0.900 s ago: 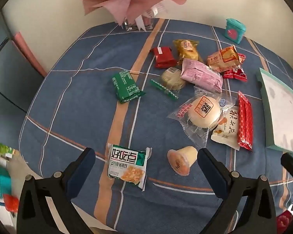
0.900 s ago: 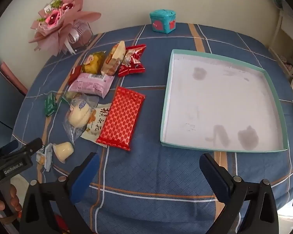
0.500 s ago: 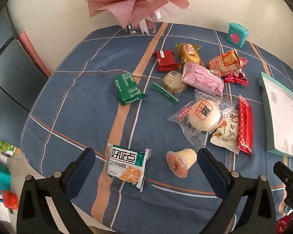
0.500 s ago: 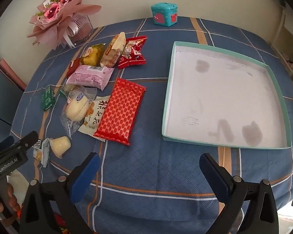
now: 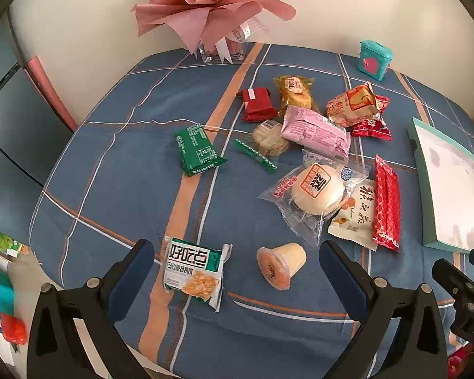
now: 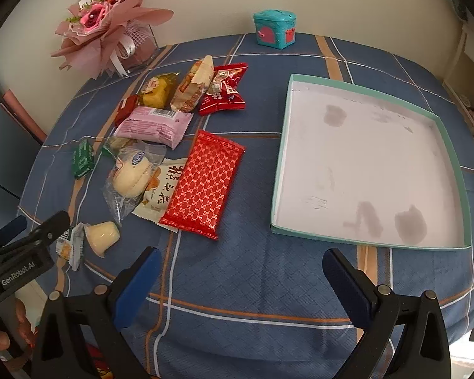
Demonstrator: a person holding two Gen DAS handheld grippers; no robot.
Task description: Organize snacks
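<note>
Both claws are spread fully wide and nothing is held: left claw hangs over the near edge of the table, right claw over bare cloth just in front of the tray.

Nothing is in the tray yet; all snacks lie loose on the table to its left.

Handling, as judged:
- Jelly cup: lying on its side between the left claw's fingers, not touched. Likely light, thin plastic, round, so prone to roll. Best pinched across the cup wall near the wide rim, gently; the foil lid should be avoided.
- Green-and-white biscuit pack: just beside the cup. Flat, crinkly film, contents probably brittle. To be taken across the short width or by a sealed end.
- Red patterned bar: nearest the tray, flat and fairly stiff, glossy so possibly slippery. Grip across the narrow width at mid-length.
- Bun in clear wrap: soft, easily squashed. Better lifted by the loose film edge.
- Pink pack and the crowded packs behind it: touching or overlapping, so neighbours may be dragged.
</note>
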